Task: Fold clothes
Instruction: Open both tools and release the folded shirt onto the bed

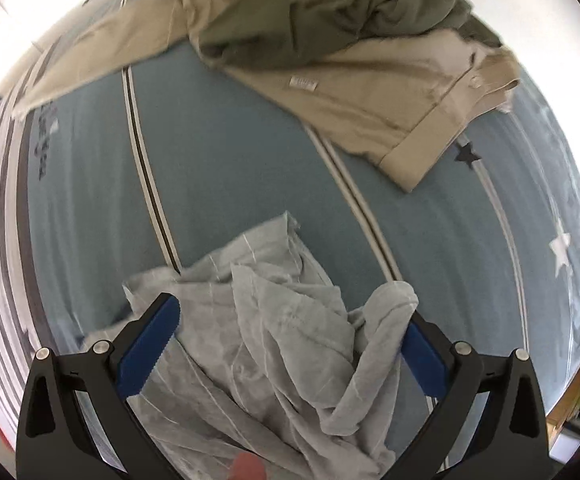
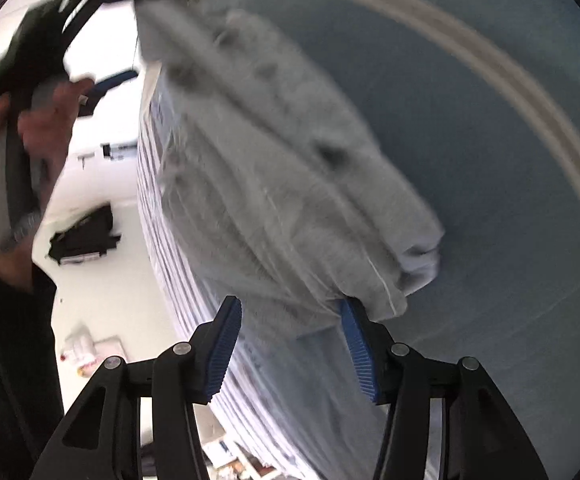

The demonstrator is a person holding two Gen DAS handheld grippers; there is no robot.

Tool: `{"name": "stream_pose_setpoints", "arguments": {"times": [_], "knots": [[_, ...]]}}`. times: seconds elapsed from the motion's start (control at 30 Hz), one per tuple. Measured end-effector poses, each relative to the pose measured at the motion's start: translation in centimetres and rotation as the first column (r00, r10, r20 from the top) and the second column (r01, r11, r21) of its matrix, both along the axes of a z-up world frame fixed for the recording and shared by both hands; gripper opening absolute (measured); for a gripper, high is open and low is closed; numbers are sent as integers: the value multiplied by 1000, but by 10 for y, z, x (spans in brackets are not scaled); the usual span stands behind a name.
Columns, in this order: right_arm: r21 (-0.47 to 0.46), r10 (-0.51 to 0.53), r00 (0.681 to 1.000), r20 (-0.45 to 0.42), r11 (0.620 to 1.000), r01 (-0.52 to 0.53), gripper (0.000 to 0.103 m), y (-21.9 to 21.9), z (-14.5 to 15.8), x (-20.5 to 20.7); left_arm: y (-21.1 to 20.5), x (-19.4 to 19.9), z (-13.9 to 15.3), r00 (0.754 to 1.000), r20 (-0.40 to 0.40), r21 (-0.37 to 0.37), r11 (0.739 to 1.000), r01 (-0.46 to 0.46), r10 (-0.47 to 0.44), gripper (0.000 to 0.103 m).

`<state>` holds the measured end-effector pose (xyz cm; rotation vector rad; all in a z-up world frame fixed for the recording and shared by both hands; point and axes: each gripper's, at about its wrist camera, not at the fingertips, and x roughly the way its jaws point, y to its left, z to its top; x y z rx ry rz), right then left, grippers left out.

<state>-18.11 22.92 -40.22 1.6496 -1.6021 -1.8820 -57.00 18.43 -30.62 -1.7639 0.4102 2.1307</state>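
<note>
A crumpled light grey striped garment (image 1: 274,332) lies on the blue bed sheet (image 1: 250,152), right under my left gripper (image 1: 290,320). The left jaws are wide open, with the cloth bunched between them and draped over the right finger (image 1: 421,344). In the right wrist view the same grey garment (image 2: 282,176) lies near the bed's edge, blurred. My right gripper (image 2: 290,340) is open just short of the garment's near end, and its right finger (image 2: 357,344) touches the cloth. The other hand-held gripper (image 2: 46,80) shows at upper left.
A beige garment (image 1: 369,96) with an olive green garment (image 1: 329,12) heaped on it lies at the far side of the bed. The striped bed edge (image 2: 178,280) drops to a white floor with a black bag (image 2: 82,236) on it.
</note>
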Motion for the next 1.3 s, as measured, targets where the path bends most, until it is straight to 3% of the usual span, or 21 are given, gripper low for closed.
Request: {"name": "stream_pose_setpoints", "arguments": {"times": [0.07,0.17,0.2,0.27,0.37,0.43,0.53,0.67,0.8,0.93,1.07,1.2,1.3], "knots": [[17,-46,999,-11,999,47,49,15,4,6,-3,-3,2,1000,0,-18,1000,17,-17,102],[42,-82,996,20,996,81,50,35,4,13,-4,-5,-6,997,63,-67,996,51,-47,102],[50,-82,996,36,996,80,50,38,0,15,-5,-7,-9,993,111,-42,998,52,-47,102],[64,-52,996,74,997,47,50,36,-12,8,-9,-17,-15,966,257,61,998,-30,14,102],[100,-26,995,95,995,16,50,33,-22,-1,-16,-29,-15,931,343,112,979,-172,124,102],[117,-42,996,75,993,33,50,36,-11,6,-12,-31,-8,941,317,153,973,-174,118,102],[97,-55,998,-26,994,57,51,40,15,8,3,-29,-6,959,271,127,985,-119,81,102],[38,55,988,-145,998,-50,51,15,40,-11,-11,-27,3,964,253,218,967,-132,75,102],[59,189,978,-93,981,-184,51,-18,28,-30,-66,-30,8,967,209,232,954,-192,144,102],[72,159,987,-19,985,-158,48,-14,9,-31,-148,-37,4,962,144,190,948,-257,232,102],[108,96,995,13,989,-96,50,7,8,-33,-203,-47,-17,946,177,182,936,-301,270,102],[183,55,995,86,981,-70,51,23,13,-28,-215,-46,-37,942,253,221,935,-278,220,102],[173,25,999,31,984,-30,52,27,34,-21,-195,-44,-49,965,232,221,959,-179,126,102]]}}
